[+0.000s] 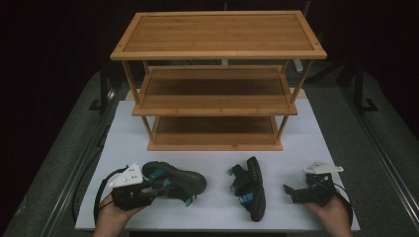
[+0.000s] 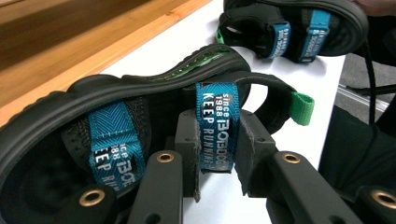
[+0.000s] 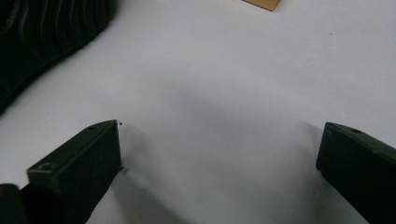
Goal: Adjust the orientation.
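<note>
A black sandal [image 1: 178,178] with blue straps lies tilted at the front left of the white mat [image 1: 316,143]. My left gripper [image 1: 160,186] grips it from the near side. In the left gripper view its pads [image 2: 247,154] press on both sides of the blue "KEEP RUNNING" strap [image 2: 217,121], so the left gripper [image 2: 217,156] is shut on that strap. The matching second sandal [image 1: 249,187] rests on its side at the front centre and appears farther off as the second sandal [image 2: 289,28]. Right of it, my right gripper [image 1: 289,191] rests low over the mat. The right gripper [image 3: 219,154] stands open on bare mat, with the second sandal's ribbed sole [image 3: 42,37] at the upper left.
A three-tier bamboo shoe rack [image 1: 216,106] stands at the back of the mat, its shelves bare. Its lowest board [image 2: 70,42] runs close behind the held sandal. Dark floor and metal rails flank the table on both sides.
</note>
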Demonstrator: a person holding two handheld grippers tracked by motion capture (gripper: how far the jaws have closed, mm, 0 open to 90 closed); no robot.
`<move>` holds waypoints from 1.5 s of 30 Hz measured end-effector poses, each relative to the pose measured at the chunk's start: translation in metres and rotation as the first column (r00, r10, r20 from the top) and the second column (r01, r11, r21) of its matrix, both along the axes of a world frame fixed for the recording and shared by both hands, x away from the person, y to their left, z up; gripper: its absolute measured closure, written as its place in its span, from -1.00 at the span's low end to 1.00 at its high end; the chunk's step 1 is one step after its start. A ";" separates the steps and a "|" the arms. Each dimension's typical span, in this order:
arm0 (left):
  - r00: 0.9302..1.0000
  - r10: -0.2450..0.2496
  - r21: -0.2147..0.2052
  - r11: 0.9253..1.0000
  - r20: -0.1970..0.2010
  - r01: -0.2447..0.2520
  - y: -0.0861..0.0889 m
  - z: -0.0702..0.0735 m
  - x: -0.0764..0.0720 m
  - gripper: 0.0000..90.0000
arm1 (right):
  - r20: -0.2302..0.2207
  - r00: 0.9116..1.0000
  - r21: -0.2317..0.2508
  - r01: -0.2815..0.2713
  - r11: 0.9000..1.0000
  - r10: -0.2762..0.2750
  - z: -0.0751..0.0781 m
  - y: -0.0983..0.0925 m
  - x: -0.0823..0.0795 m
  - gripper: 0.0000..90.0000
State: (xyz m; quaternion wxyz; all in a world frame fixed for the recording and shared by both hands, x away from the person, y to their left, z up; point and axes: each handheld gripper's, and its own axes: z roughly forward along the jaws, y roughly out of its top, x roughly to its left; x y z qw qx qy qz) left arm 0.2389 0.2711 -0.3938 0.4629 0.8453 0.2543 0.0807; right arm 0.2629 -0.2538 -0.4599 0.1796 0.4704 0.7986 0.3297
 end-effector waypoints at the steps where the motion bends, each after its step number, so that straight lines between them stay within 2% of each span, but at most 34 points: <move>1: 1.000 0.001 -0.007 1.000 -0.004 -0.001 0.000 -0.001 0.001 0.61 | 0.000 1.000 0.000 0.000 1.000 0.000 0.000 0.000 0.000 -1.00; 4: 1.000 0.005 -0.035 0.999 -0.009 -0.006 0.000 -0.001 0.005 0.60 | 0.000 1.000 0.000 0.000 1.000 0.000 0.000 0.000 0.000 -1.00; 10: 1.000 0.025 -0.058 0.998 -0.012 -0.026 -0.003 0.002 0.019 0.56 | 0.003 1.000 -0.002 -0.002 1.000 0.002 0.000 0.000 0.000 -1.00; 16: 0.999 0.040 -0.069 0.997 -0.013 -0.041 -0.007 0.004 0.032 0.52 | 0.002 1.000 -0.001 -0.001 1.000 0.001 0.000 0.000 0.000 -1.00; 24: 0.998 0.045 -0.070 0.996 -0.046 -0.049 -0.013 0.005 0.054 0.46 | 0.002 1.000 -0.001 -0.001 1.000 0.001 0.000 0.000 0.000 -1.00; 29: 0.995 0.048 -0.075 0.996 -0.082 -0.055 -0.017 0.003 0.070 0.45 | 0.002 1.000 0.000 -0.001 1.000 0.001 0.000 0.000 0.000 -1.00; 31: 0.991 0.048 -0.081 0.995 -0.124 -0.059 -0.019 0.001 0.081 0.41 | 0.002 1.000 0.000 -0.001 1.000 0.001 0.000 0.000 0.000 -1.00; 36: 0.987 0.056 -0.063 0.996 -0.148 -0.066 -0.025 -0.003 0.092 0.34 | 0.001 1.000 0.000 -0.001 1.000 0.001 0.000 0.000 0.000 -1.00; 38: 0.989 0.080 -0.056 0.995 -0.125 -0.088 -0.027 -0.004 0.094 0.22 | 0.001 1.000 0.000 -0.001 1.000 0.001 0.000 0.000 0.000 -1.00; 39: 0.989 0.080 -0.056 0.995 -0.127 -0.087 -0.027 -0.005 0.095 0.19 | 0.000 1.000 0.001 0.000 1.000 0.000 0.000 0.000 0.000 -1.00; 41: 0.991 0.099 -0.051 0.993 -0.093 -0.104 -0.028 -0.004 0.094 0.06 | 0.000 1.000 0.001 0.000 1.000 0.000 0.000 0.000 0.000 -1.00; 45: 0.992 0.104 -0.047 0.993 -0.072 -0.107 -0.025 0.001 0.091 0.00 | 0.000 1.000 0.001 0.000 1.000 0.000 0.000 0.000 0.000 -1.00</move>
